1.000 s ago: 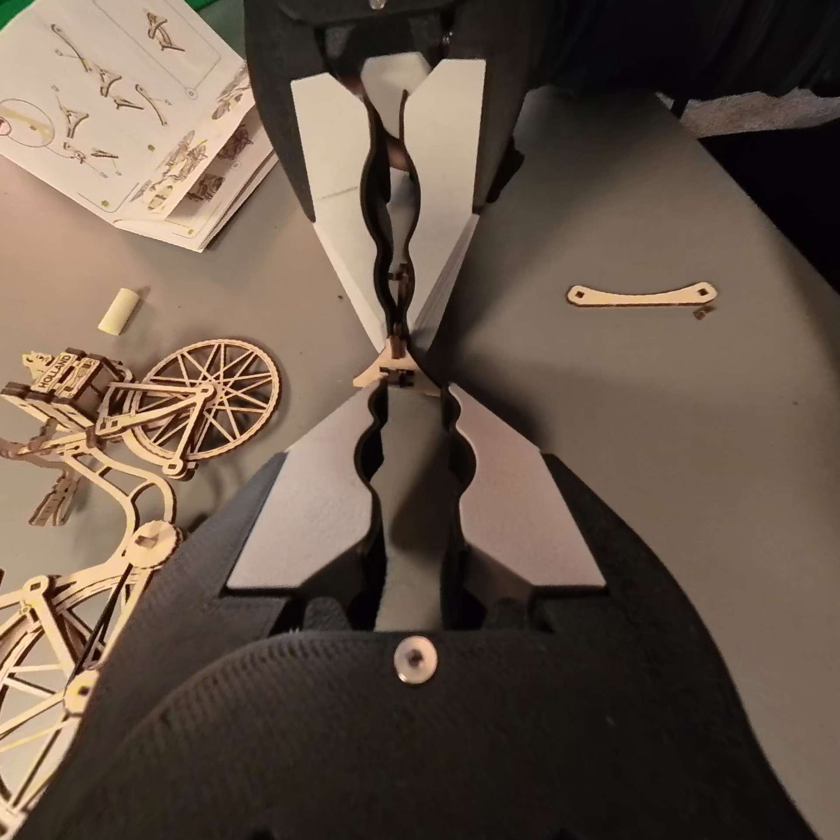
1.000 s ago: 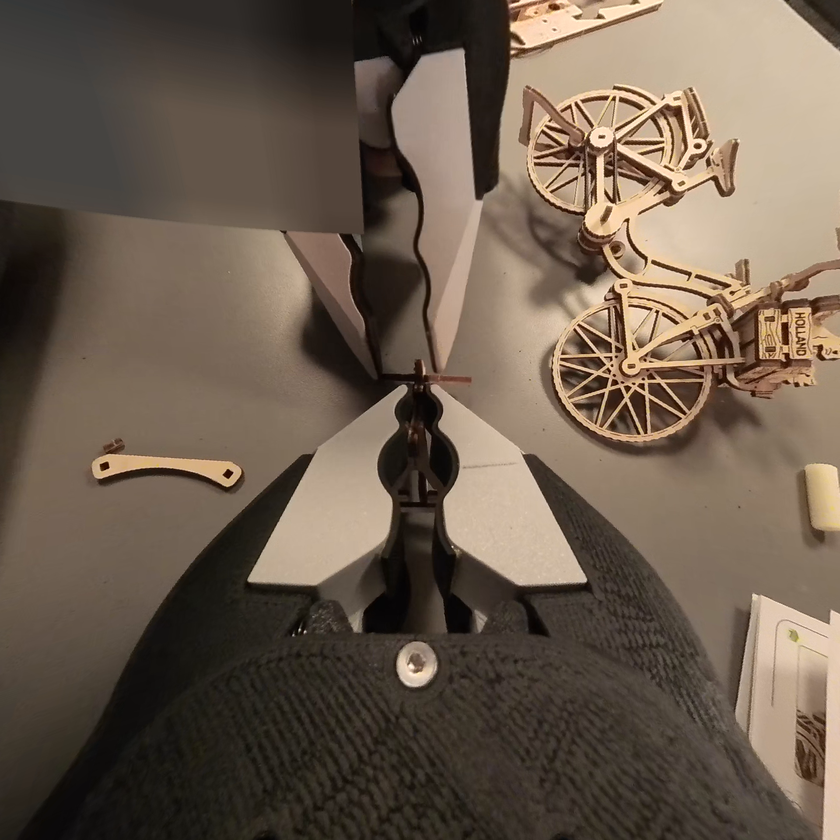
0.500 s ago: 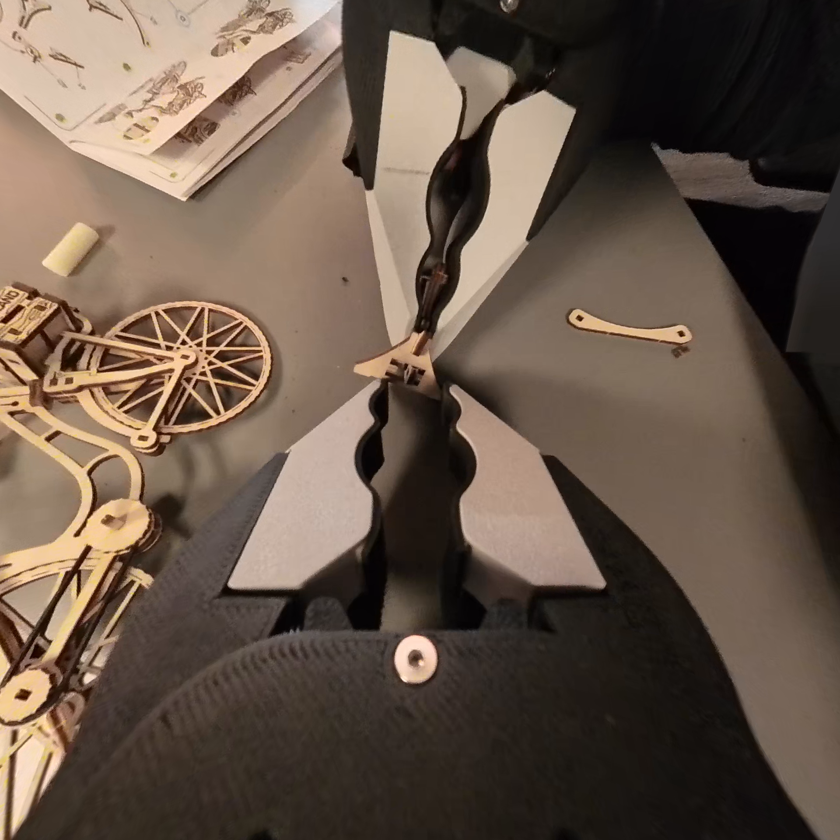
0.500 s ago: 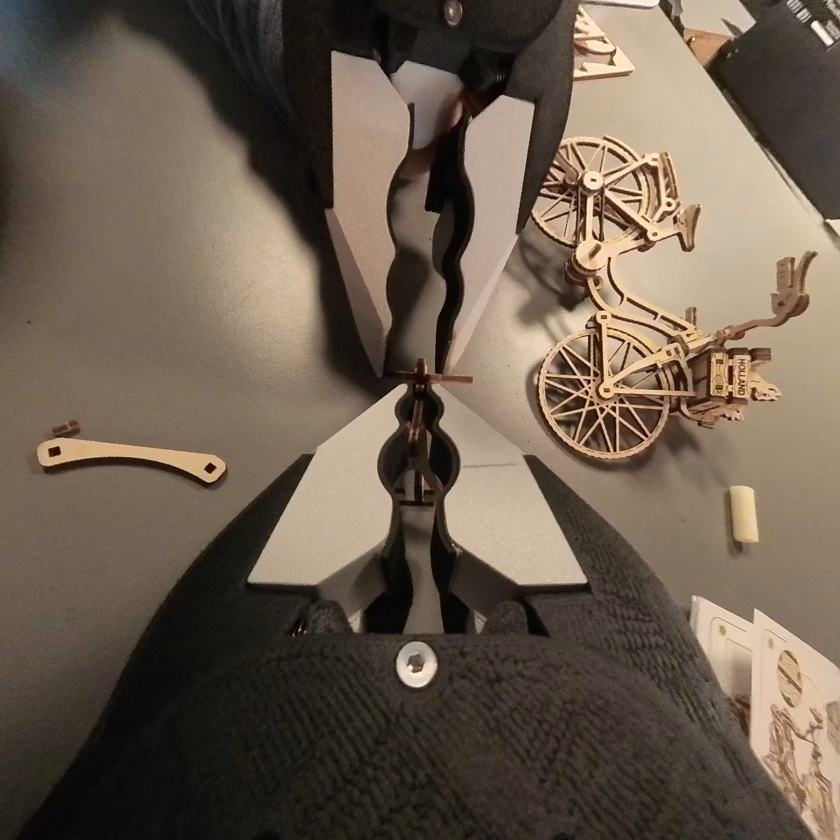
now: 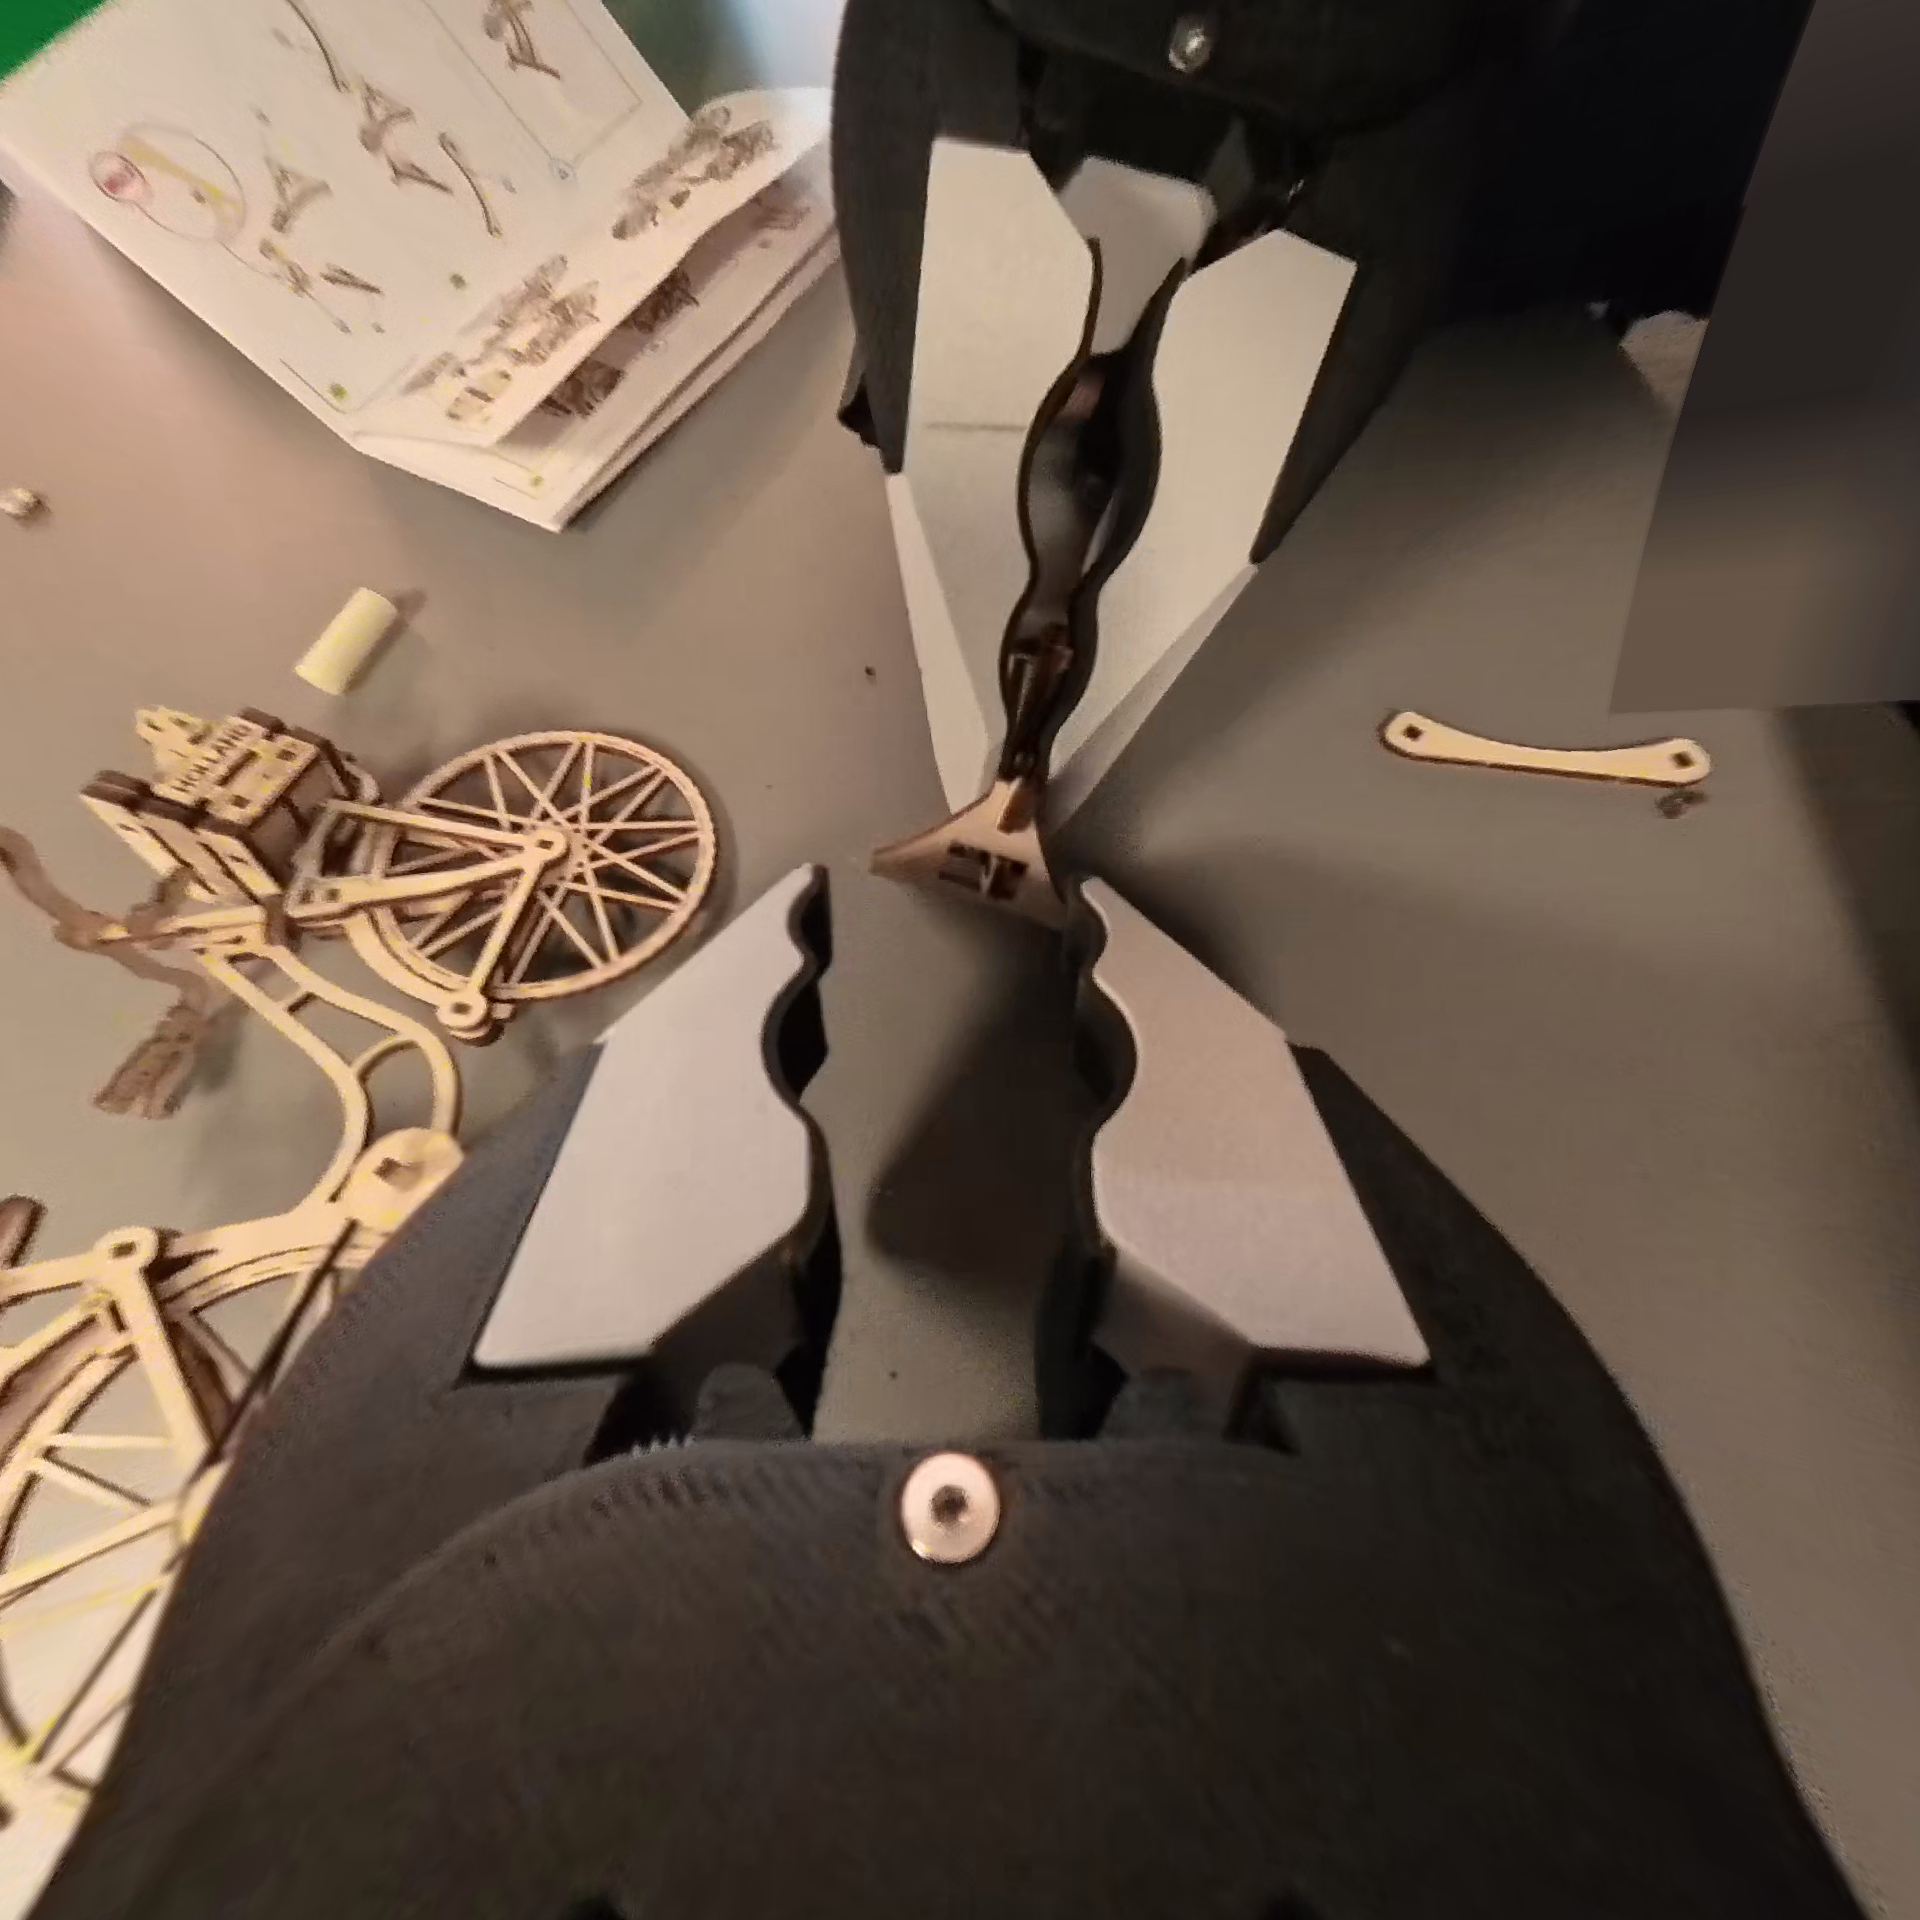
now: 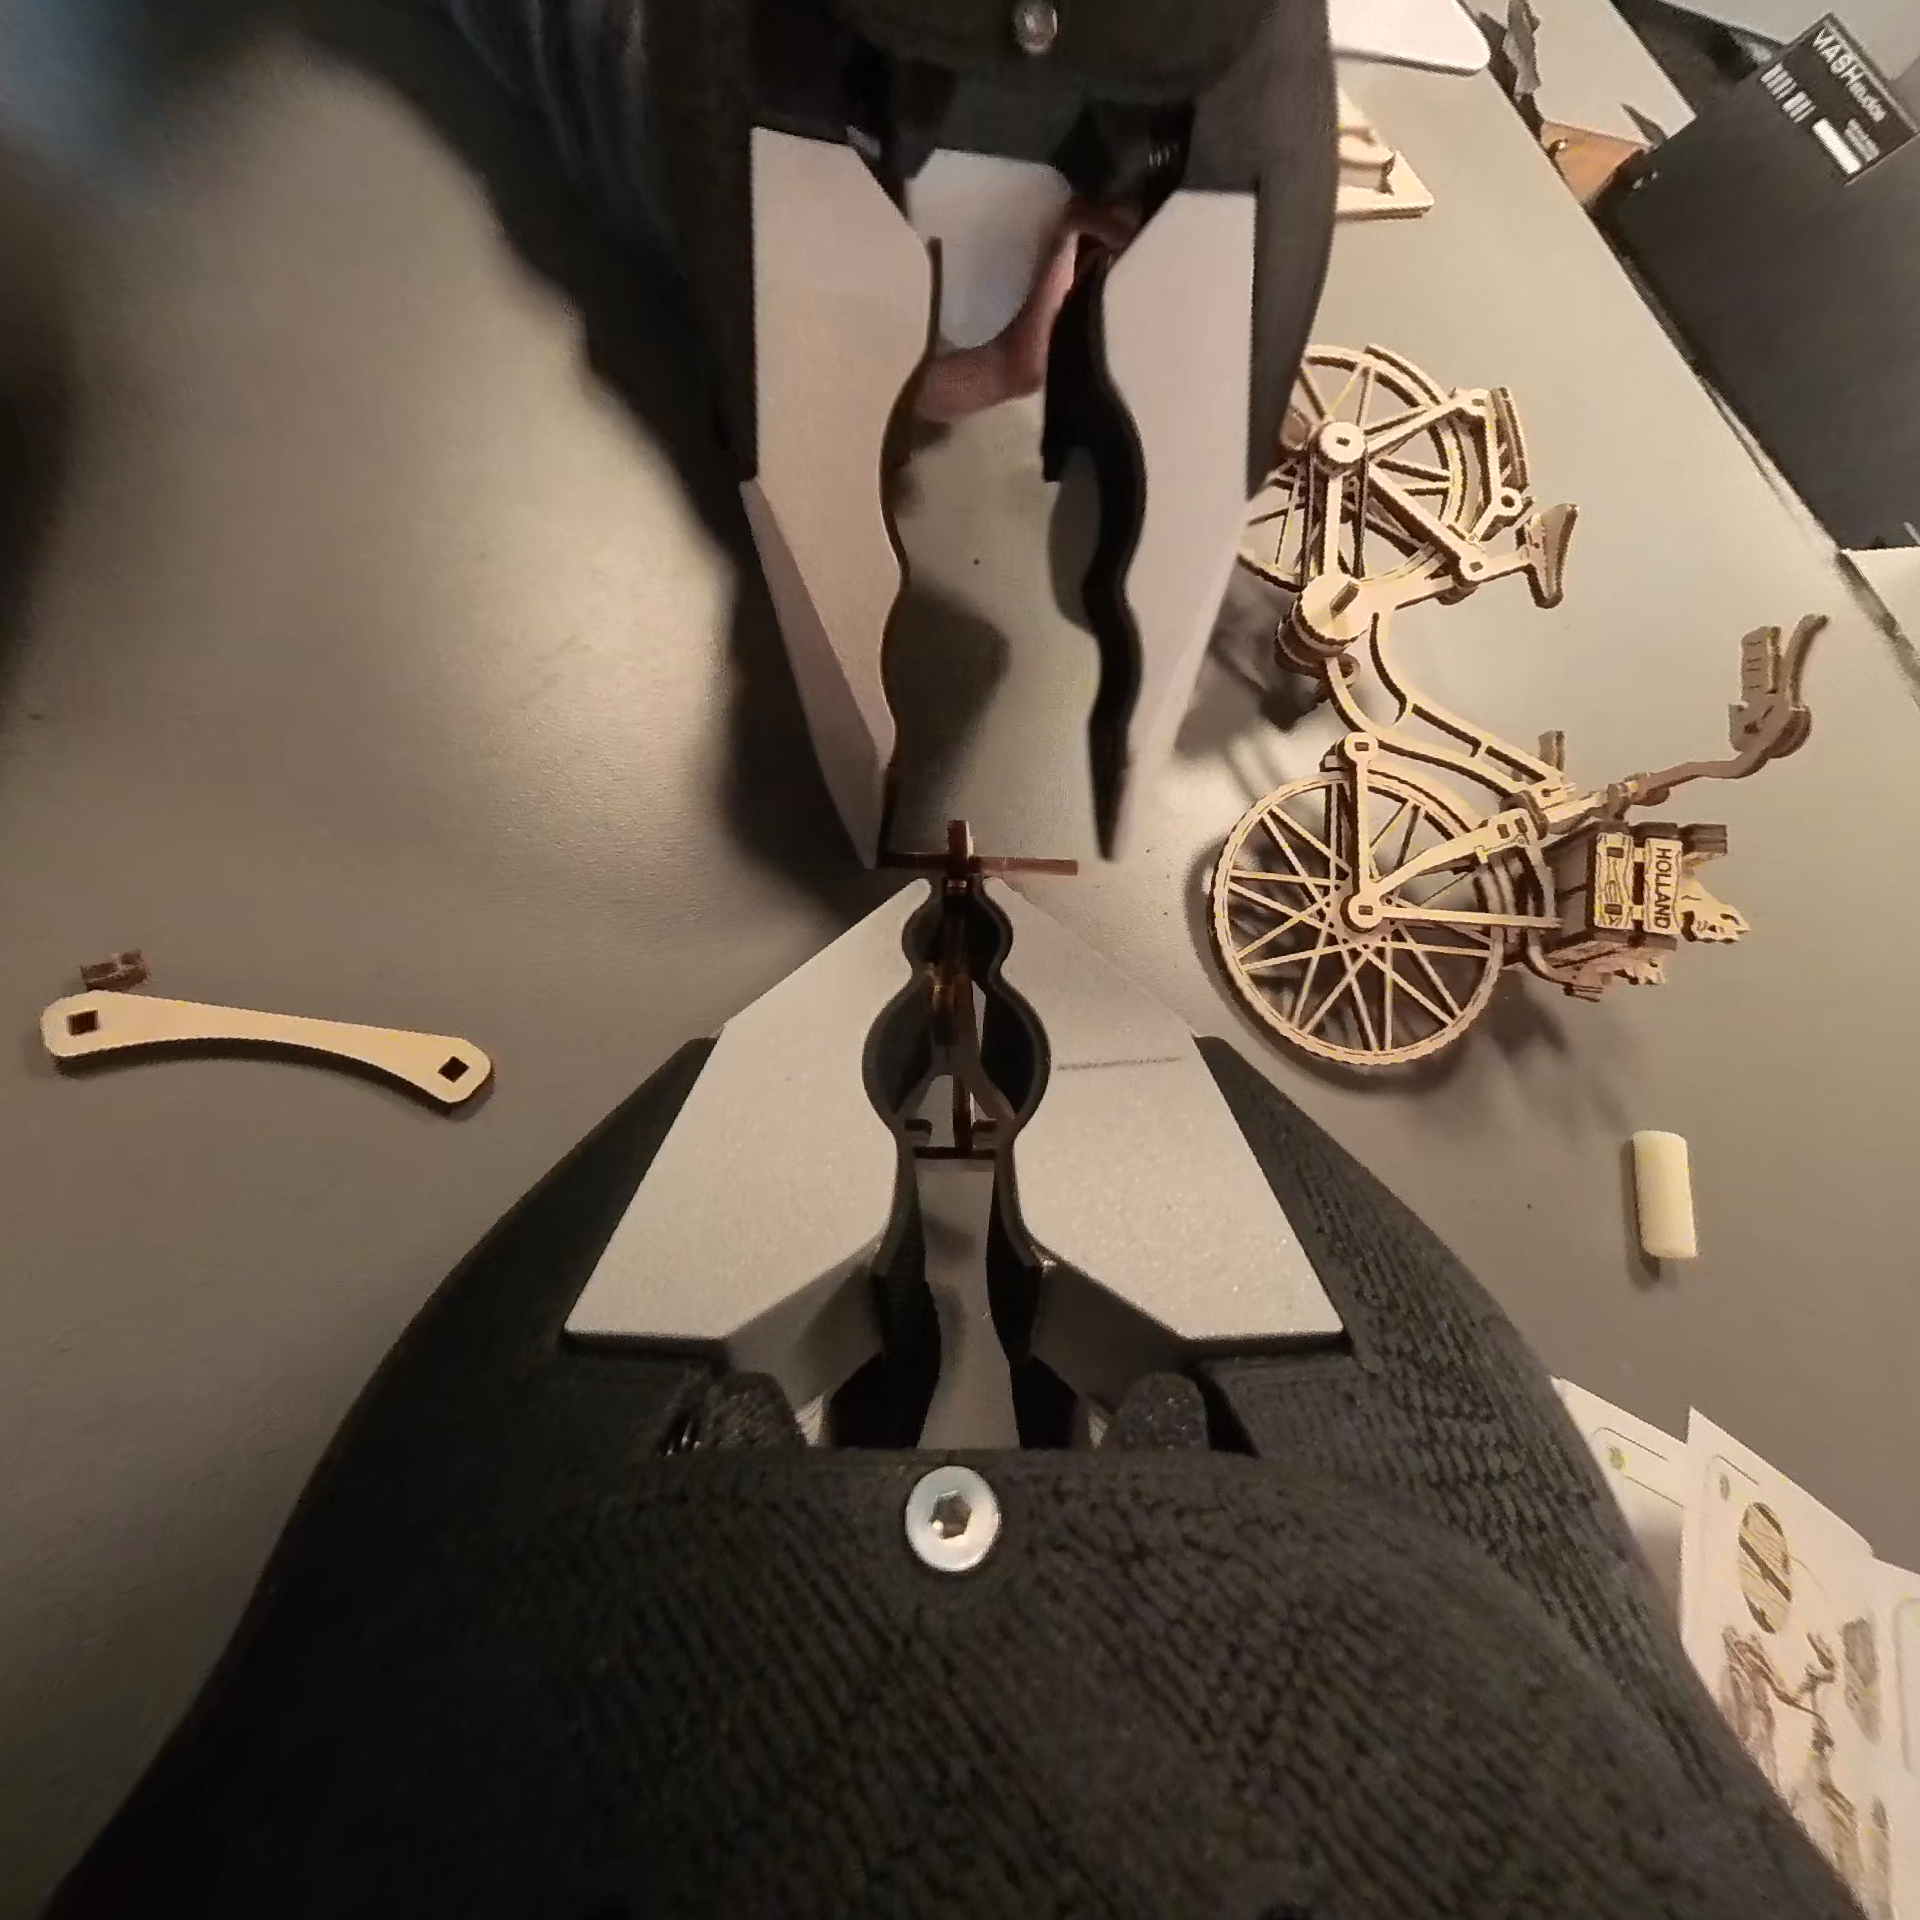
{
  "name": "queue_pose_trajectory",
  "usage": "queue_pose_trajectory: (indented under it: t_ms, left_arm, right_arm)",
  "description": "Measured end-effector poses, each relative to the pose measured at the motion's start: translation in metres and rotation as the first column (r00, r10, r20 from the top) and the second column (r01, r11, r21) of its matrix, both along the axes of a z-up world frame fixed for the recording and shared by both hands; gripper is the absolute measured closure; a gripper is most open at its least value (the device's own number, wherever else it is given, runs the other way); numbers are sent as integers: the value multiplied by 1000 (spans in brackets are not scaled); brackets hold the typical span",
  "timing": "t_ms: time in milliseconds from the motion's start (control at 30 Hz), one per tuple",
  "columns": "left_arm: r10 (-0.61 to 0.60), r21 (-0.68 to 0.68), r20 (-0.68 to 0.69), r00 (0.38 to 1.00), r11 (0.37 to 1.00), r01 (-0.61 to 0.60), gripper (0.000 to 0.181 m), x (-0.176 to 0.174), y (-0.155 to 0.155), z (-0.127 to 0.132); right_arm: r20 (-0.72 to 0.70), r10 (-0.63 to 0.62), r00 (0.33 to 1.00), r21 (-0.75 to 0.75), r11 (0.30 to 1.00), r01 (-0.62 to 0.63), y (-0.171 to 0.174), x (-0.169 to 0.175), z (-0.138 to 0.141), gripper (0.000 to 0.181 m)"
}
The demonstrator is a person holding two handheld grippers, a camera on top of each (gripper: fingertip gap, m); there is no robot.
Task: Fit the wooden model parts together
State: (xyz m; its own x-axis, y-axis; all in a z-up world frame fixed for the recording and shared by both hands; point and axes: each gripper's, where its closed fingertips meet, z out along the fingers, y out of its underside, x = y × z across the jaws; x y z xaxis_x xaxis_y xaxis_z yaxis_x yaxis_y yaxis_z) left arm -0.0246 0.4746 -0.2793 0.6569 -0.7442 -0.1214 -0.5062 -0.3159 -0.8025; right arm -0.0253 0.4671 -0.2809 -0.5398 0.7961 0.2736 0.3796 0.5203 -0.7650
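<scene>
presently, scene: a grey table (image 5: pixel 1351 1039) bears a part-built wooden bicycle model (image 5: pixel 416 894), an instruction booklet (image 5: pixel 416 239), a small pale cylinder (image 5: pixel 348 637) and a loose curved wooden strip (image 5: pixel 1543 756).
task's thing: a small wooden sub-assembly (image 6: pixel 951 997) is held above the table between the two grippers; its triangular saddle-like plate (image 5: pixel 971 857) projects past the right gripper's tips.
right gripper (image 6: pixel 961 883): fingers are closed and clamped on the sub-assembly's stem, which lies along the finger axis; the plate sits crosswise at the tips, seen edge-on in the right wrist view.
left gripper (image 5: pixel 951 904): fingers are spread apart and hold nothing; its right-hand tip lies just beside the plate's corner, and whether it touches cannot be told.
key relation: the plate lies directly ahead of the left fingers, toward the right side of the gap rather than centred; its long axis runs across the gap, slightly tilted. the left gripper is nearer to the plate; the loose strip lies well apart, on the right gripper's side.
change since the earlier frames: the left fingers are seen wider apart than a second ago, when the plate was pinched between their tips; the plate is now released and sits off-centre. the right gripper's hold is unchanged.
judgement: the joint seems pressed home; the strip is likely the next part.
</scene>
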Motion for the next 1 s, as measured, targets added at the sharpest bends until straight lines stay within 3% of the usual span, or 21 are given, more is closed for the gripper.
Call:
queue_pose_trajectory:
  t_ms: [133, 333, 733, 1000]
  left_arm:
    - [-109, 56, -56, 992, 992, 112, 127, 5, -4, -1]
    - [-194, -23, -36, 980, 981, 193, 143, 6, -5, -6]
    - [-141, -94, 4, 990, 986, 141, 150, 7, -4, -9]
    - [-132, -89, 7, 991, 987, 132, 150, 5, -4, -9]
  right_arm:
    - [47, 5, 999, -60, 998, -2, 0, 0, -1, 181]
    - [117, 39, 992, -144, 989, -22, -3, -2, -3, 181]
    - [105, 46, 993, -68, 997, -39, 0, -3, -8, 180]
    - [164, 36, 986, -164, 986, -8, 0, -5, -8, 180]
